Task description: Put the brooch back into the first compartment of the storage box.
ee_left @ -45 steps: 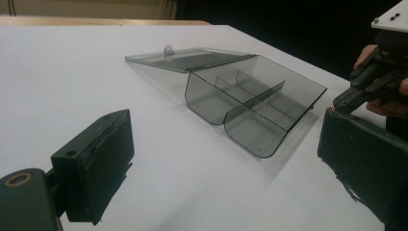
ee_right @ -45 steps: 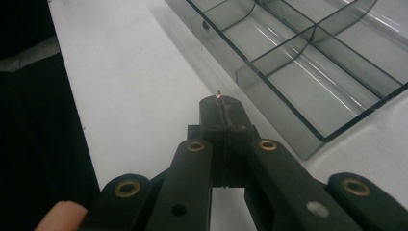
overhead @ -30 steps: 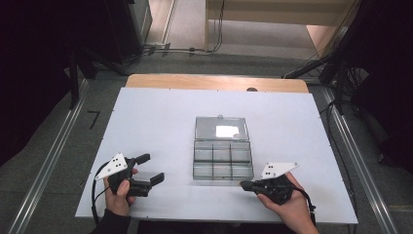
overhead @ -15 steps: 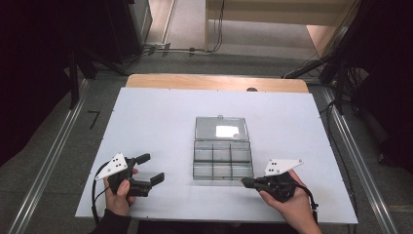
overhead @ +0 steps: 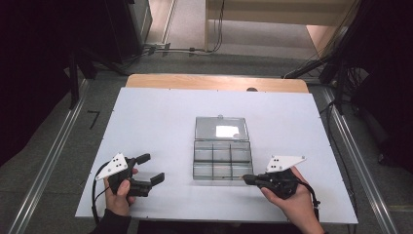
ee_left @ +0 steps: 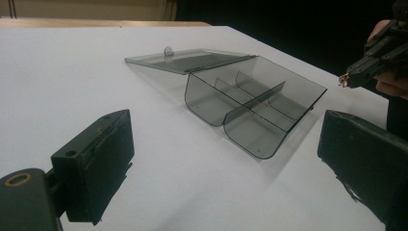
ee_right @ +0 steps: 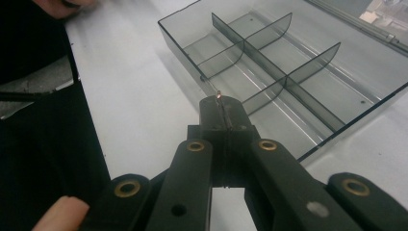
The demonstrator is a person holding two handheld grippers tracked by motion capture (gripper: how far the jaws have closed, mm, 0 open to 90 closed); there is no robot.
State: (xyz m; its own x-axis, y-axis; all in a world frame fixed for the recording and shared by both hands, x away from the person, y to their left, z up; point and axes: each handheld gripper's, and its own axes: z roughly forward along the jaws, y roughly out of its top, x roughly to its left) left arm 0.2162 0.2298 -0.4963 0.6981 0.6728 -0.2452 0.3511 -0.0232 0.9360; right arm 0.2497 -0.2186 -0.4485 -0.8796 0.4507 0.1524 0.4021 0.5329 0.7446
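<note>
Little has changed over the past second: the right claw (overhead: 245, 179) has edged slightly toward the lower right of the high view, its grey plate shifting with it, while the left claw (overhead: 151, 168) and the clear compartment box (overhead: 222, 159) sit where they did.

Seen from above, the box lies at the centre of the white tabletop (overhead: 160, 117), its lid (overhead: 221, 128) thrown back flat toward the top of the frame and its divided tray nearer the bottom. At lower right, a hand (overhead: 292, 197) holds the right claw with its tip just beside the tray's lower right corner. The right gripper view shows that claw's jaws pressed together on a tiny copper-coloured piece (ee_right: 220, 95), which pokes out at the very tip, above the tray's near compartments; what the piece is cannot be told. The same glint shows at the claw's tip in the upper right of the left gripper view (ee_left: 343, 80).

At lower left of the high view, the other hand (overhead: 122, 192) holds the left claw well apart from the box, jaws spread wide with nothing between them. In the left gripper view its two black jaws frame the box (ee_left: 250, 103), which stands beyond them on bare tabletop.
</note>
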